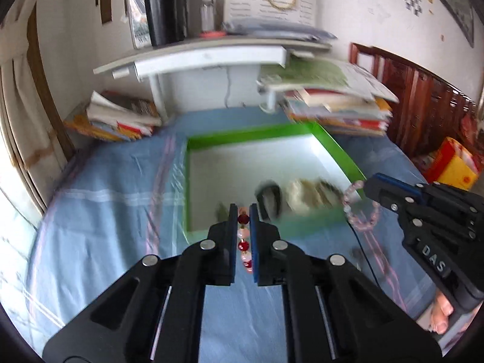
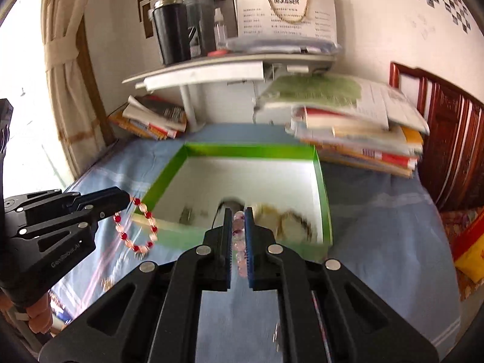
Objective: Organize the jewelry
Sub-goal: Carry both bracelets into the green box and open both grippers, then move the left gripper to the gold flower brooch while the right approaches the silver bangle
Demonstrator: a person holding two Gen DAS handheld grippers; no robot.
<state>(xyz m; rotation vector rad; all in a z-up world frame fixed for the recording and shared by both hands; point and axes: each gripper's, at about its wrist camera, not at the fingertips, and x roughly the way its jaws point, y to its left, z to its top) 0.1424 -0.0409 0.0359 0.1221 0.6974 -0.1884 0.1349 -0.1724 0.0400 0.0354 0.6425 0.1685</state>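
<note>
- Two bead bracelets are off the blue striped cloth, one in each of the person's grippers, both just short of the shallow green-walled cardboard box with a white floor.
- On the left, the left gripper has its blue-padded fingers pinched narrow on the bracelet of red and pale pink beads, whose loop hangs free below the tips, over the cloth beside the box's left near corner.
- In the middle, blurred jewelry already lies on the box floor: a dark band and a pale, speckled heap.
- On the right, the right gripper is likewise clamped narrow on the bracelet of translucent pink beads, which dangles at the box's right near corner.
- The box lies ahead of and below both sets of fingers, so I judge each hand needs only a short carry forward over the near wall. Neither hand looks clearly nearer.
- The hanging loops could snag that wall.
</note>
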